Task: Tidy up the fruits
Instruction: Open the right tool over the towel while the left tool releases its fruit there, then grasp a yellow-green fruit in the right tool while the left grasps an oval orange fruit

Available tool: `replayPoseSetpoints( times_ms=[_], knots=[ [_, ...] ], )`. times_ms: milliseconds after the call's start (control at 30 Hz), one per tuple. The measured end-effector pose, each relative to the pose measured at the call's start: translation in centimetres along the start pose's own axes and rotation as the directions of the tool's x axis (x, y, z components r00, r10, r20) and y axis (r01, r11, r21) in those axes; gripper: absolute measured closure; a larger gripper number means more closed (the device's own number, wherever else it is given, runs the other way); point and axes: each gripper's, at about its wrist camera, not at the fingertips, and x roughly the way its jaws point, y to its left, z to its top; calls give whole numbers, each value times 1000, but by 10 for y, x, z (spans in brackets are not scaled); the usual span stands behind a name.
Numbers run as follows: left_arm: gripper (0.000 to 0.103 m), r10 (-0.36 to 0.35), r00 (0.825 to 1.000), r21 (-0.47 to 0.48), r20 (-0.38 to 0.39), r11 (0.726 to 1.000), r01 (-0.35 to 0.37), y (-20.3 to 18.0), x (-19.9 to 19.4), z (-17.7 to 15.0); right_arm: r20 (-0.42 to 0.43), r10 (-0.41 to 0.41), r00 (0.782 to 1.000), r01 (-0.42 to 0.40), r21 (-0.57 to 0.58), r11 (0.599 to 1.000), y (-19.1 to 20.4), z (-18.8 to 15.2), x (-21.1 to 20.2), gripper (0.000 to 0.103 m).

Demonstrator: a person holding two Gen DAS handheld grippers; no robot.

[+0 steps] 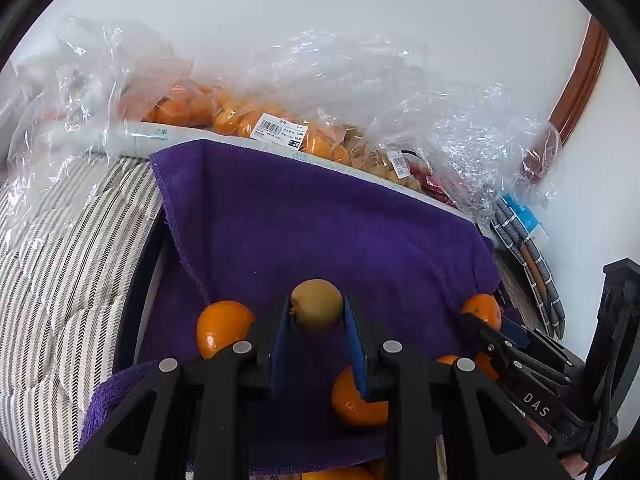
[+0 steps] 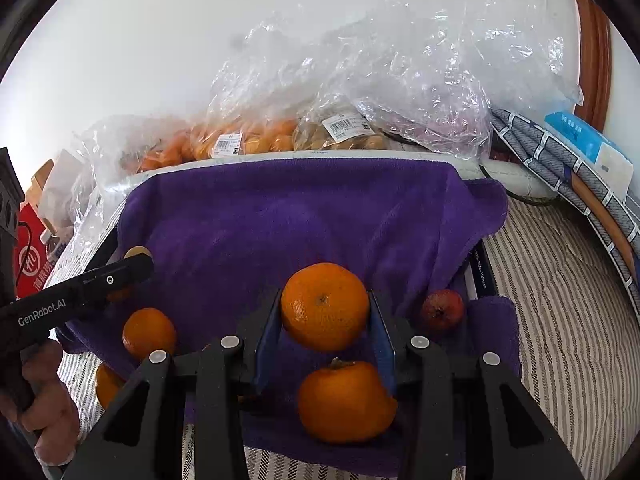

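This looks like a home, a lived-in room rather than a shop or lab. The surface is soft, covered in a grey-and-white striped woven fabric [image 2: 560, 300] like bedding or a sofa cover. Clear plastic supermarket bags [image 2: 360, 80] with printed price labels [image 1: 280, 130] hold oranges and other produce — groceries brought home, still bagged. A purple terry towel [image 1: 320, 220] is draped over a tray. A plain white wall [image 1: 320, 8] stands behind, edged by a reddish-brown wooden frame [image 1: 580, 80], and a blue-and-white tissue pack [image 2: 588, 140] lies nearby.
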Motion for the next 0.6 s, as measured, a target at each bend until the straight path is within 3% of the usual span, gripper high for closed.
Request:
replayPoseSetpoints(
  times_ms=[233,433,600],
  knots=[
    [62,7,999,23,41,1000,-8,-3,-10,1,63,-32,997,32,3,999,0,-1,-17,46],
    [62,27,994,57,102,998,-32,-5,-43,12,113,-15,993,11,34,999,3,-2,-45,46],
    [62,101,985,67,138,992,-111,2,-72,10,102,-6,995,5,3,1000,24,-19,-76,47]
  ],
)
